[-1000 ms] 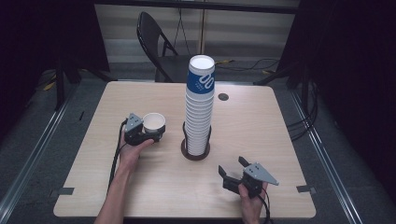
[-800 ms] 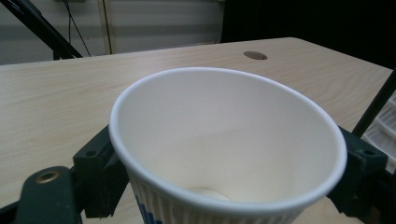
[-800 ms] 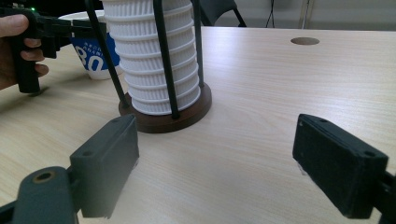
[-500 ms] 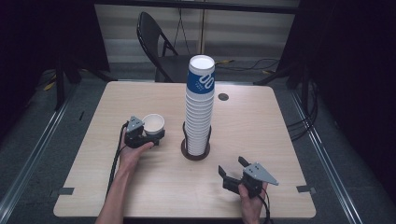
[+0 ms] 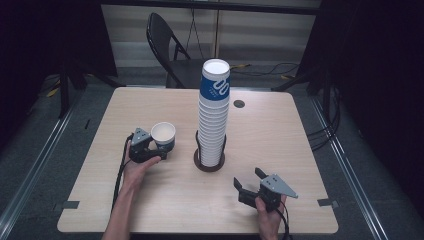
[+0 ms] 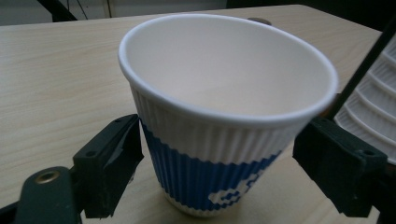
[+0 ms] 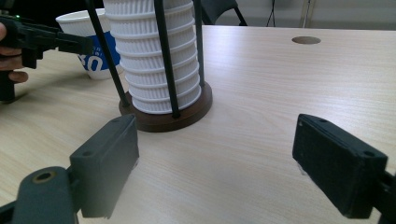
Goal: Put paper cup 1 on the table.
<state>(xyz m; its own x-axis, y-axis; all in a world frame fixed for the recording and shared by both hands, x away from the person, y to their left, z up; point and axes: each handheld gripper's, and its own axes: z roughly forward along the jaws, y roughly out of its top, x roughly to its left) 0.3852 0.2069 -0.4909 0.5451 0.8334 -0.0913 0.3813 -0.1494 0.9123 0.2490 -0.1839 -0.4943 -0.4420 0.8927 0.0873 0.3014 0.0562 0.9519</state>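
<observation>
A person seated at a light wooden table (image 5: 280,130) works with a hand-held gripper in each hand. The left gripper (image 5: 156,148) sits at the table's left half with a single paper cup (image 5: 163,136) between its jaws; the cup — white, ribbed, with a blue band — stands upright on the tabletop, mouth up. In the left gripper view the cup (image 6: 224,116) stands between the two black jaws, which are spread wide, with a visible gap of bare table between each pad and the cup wall, so the gripper frames the cup without clasping it. Just to the cup's right stands a tall stack of cups (image 5: 214,115), nested mouth up and held by a wire holder on a round dark base (image 5: 209,162) near the middle of the table; the single cup is near this stack but apart from it. The right gripper (image 5: 249,183) rests low at the table's near right edge, held by the person's right hand (image 5: 269,215), well apart from the holder. In the right gripper view its jaws are spread wide over bare wood with nothing between them — ahead lie the base (image 7: 166,114), the lower cups of the stack (image 7: 159,56) and, farther off at left, the single cup (image 7: 88,49). A folding chair (image 5: 167,47) stands beyond the table's far edge.
</observation>
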